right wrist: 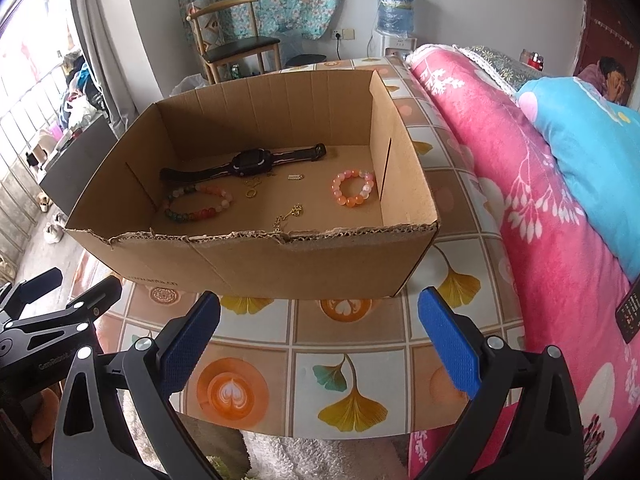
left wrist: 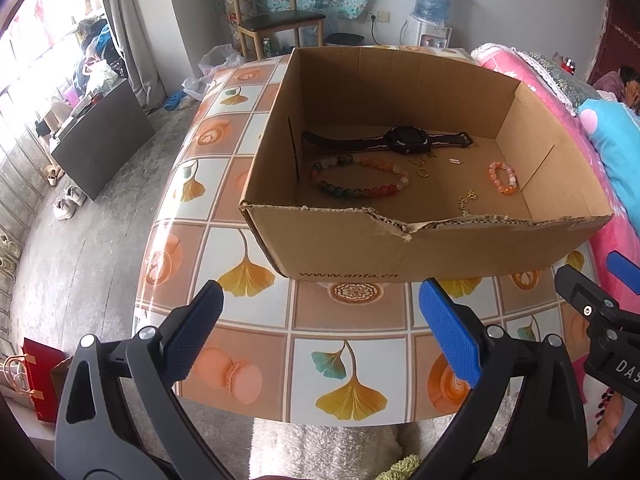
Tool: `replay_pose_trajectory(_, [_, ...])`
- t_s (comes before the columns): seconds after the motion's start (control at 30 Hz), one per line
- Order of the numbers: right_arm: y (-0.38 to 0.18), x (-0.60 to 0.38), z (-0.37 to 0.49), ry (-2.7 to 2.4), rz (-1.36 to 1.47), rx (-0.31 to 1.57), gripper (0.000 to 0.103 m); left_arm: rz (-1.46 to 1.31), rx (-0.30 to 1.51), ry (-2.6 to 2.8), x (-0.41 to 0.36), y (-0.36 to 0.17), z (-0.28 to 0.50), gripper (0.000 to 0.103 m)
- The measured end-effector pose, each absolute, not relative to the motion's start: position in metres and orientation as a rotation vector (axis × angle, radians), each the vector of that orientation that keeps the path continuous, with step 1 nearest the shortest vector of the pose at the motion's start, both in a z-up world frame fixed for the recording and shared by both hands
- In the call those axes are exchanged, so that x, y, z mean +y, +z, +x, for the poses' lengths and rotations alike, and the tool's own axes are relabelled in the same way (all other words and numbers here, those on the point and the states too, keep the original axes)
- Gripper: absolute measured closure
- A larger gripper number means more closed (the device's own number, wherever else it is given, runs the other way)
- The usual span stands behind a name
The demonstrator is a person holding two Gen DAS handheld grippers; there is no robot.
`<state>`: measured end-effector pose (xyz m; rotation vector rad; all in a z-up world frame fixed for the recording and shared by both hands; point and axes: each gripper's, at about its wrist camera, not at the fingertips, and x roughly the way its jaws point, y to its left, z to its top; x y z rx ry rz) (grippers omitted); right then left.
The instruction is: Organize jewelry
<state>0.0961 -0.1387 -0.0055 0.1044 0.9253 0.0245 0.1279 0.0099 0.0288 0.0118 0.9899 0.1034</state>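
Note:
An open cardboard box (left wrist: 352,252) (right wrist: 256,260) stands on the tiled table. Inside lie a black watch (left wrist: 404,142) (right wrist: 248,162), a long multicoloured bead necklace (left wrist: 360,190) (right wrist: 200,210), a small orange bead bracelet (left wrist: 502,178) (right wrist: 354,188), a gold ring (left wrist: 423,172) (right wrist: 251,193), a gold chain (left wrist: 466,202) (right wrist: 286,216) and a small clasp (left wrist: 454,161) (right wrist: 295,177). My left gripper (left wrist: 320,320) is open and empty, in front of the box. My right gripper (right wrist: 320,328) is open and empty, also in front of the box.
The table (left wrist: 224,128) (right wrist: 352,364) has a ginkgo-leaf tile cover. A pink blanket (right wrist: 520,208) lies along its right side, with a remote (right wrist: 630,312) on it. A wooden chair (left wrist: 272,16) and a water dispenser (left wrist: 432,4) stand behind. The right gripper shows in the left wrist view (left wrist: 588,272).

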Motion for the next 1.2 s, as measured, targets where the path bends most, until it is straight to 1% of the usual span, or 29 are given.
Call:
replay_pose_trajectory(0.37, [-0.023, -0.149, 0.12, 0.031, 0.146, 0.968, 0.007, 0.032, 1.05, 0.121, 0.01, 0.009, 0.154, 0.008])
replay_pose_trajectory(0.67, [-0.027, -0.155, 0.136, 0.032, 0.148, 0.965, 0.006, 0.044, 1.071, 0.111, 0.006, 0.002, 0.167, 0.008])
replay_pose_trajectory(1.2, [-0.026, -0.15, 0.126, 0.045, 0.148, 0.954, 0.006, 0.042, 1.062, 0.124, 0.005, 0.008, 0.151, 0.008])
